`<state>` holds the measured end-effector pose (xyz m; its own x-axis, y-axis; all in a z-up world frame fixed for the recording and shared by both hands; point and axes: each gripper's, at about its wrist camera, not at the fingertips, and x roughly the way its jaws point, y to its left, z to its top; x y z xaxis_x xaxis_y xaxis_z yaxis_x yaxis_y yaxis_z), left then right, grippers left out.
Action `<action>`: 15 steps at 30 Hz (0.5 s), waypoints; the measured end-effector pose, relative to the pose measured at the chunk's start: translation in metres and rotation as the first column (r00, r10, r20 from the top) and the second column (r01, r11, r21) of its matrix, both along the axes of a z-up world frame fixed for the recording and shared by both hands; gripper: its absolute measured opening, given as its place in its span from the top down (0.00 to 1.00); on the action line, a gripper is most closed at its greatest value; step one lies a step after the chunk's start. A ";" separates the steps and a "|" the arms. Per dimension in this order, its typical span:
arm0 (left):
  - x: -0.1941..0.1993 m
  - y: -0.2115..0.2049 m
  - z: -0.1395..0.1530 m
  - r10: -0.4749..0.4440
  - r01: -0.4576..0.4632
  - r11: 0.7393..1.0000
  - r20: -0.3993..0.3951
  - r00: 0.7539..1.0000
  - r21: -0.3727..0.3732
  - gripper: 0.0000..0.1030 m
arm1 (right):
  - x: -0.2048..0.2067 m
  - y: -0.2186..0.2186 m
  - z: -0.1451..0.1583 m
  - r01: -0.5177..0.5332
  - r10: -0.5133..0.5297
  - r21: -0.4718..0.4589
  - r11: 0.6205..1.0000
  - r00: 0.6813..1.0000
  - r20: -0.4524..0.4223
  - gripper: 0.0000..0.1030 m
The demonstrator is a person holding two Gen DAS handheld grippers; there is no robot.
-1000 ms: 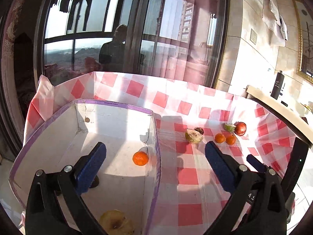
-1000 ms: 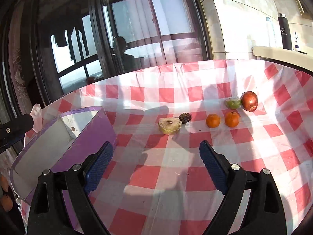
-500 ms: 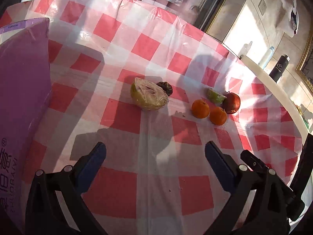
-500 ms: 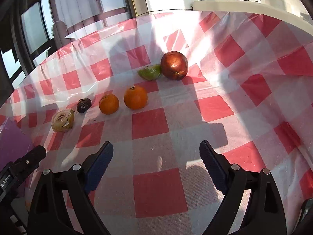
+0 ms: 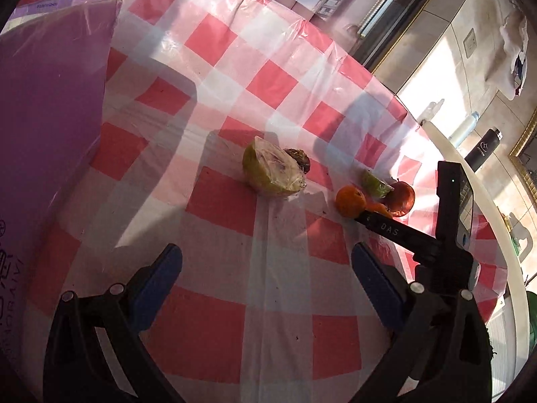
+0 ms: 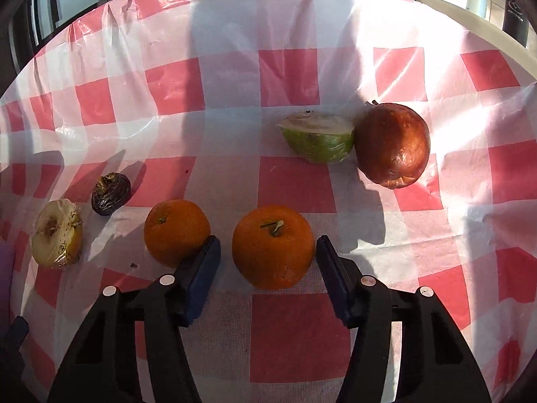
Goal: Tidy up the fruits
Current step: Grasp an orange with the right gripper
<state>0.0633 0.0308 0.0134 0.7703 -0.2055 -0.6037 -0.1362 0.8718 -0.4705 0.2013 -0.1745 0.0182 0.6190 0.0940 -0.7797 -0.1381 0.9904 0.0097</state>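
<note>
Closing around the nearer orange, the right gripper has pads either side, not yet pressing — fruit resting on the checked tablecloth; left gripper gapes empty.

"DAS" stands on the right claw's black finger.
</note>
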 end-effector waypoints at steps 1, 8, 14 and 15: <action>0.000 -0.001 0.000 -0.001 0.001 1.000 -0.001 1.000 0.004 0.02 | -0.005 0.000 0.001 0.003 -0.003 -0.004 1.000 1.000 0.001 0.58; 0.008 0.000 -0.002 0.008 -0.008 1.000 -0.027 1.000 0.000 0.02 | -0.070 -0.038 0.004 0.051 -0.066 0.240 0.969 0.996 0.054 0.59; 0.055 -0.004 -0.002 0.080 -0.074 0.995 -0.081 0.994 0.071 0.02 | -0.082 -0.072 -0.002 0.097 -0.128 0.426 0.899 0.991 0.043 0.58; 0.063 -0.007 -0.001 0.090 -0.080 0.992 -0.092 0.992 0.101 0.02 | -0.076 -0.071 -0.002 0.107 -0.133 0.436 0.894 0.991 0.029 0.58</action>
